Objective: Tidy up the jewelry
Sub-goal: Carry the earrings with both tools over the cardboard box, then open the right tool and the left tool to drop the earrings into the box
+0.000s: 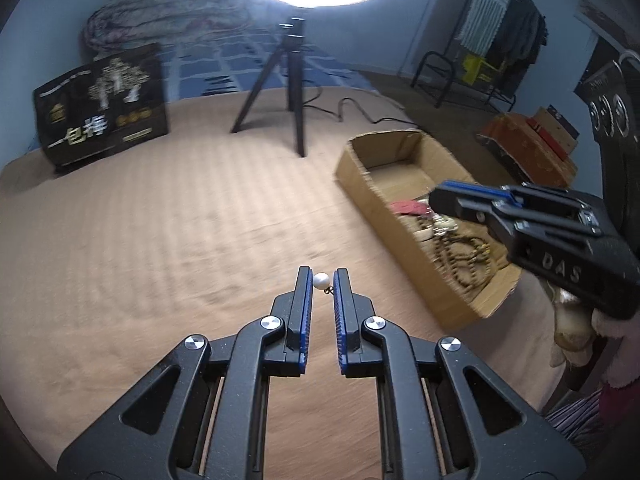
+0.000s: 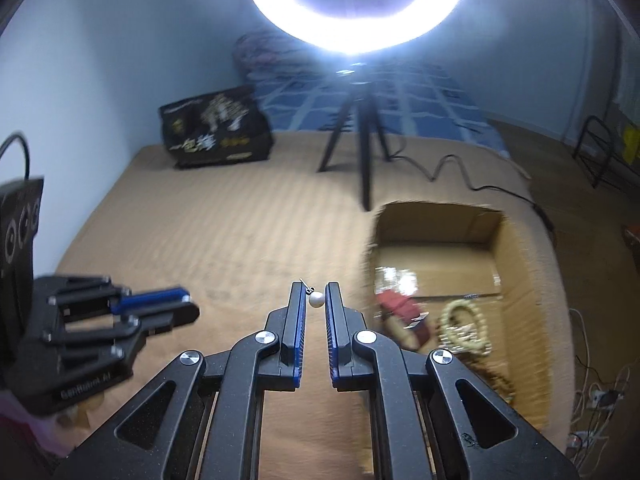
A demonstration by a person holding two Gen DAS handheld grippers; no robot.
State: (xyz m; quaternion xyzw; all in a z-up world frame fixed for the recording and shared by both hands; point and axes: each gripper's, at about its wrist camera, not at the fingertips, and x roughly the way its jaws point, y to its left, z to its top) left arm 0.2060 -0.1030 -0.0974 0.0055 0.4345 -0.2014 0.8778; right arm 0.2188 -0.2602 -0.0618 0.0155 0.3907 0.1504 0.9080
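My left gripper [image 1: 322, 280] is shut on a white pearl earring [image 1: 321, 280] with a small dark hook, held above the tan bed cover. My right gripper [image 2: 316, 296] is shut on a second white pearl earring [image 2: 316, 299], held just left of the open cardboard box [image 2: 516, 276]. The box holds a red pouch [image 2: 394, 304] and bead bracelets [image 2: 464, 328]. In the left wrist view the right gripper [image 1: 440, 200] hovers over the box [image 1: 384, 208]. In the right wrist view the left gripper [image 2: 176, 304] is at the left.
A ring light on a black tripod [image 2: 366, 152] stands on the bed behind, its cable [image 2: 460, 172] trailing right. A black printed bag [image 1: 100, 108] stands at the back left. A folded quilt [image 1: 160, 12] lies behind. A clothes rack [image 1: 500, 32] is at the far right.
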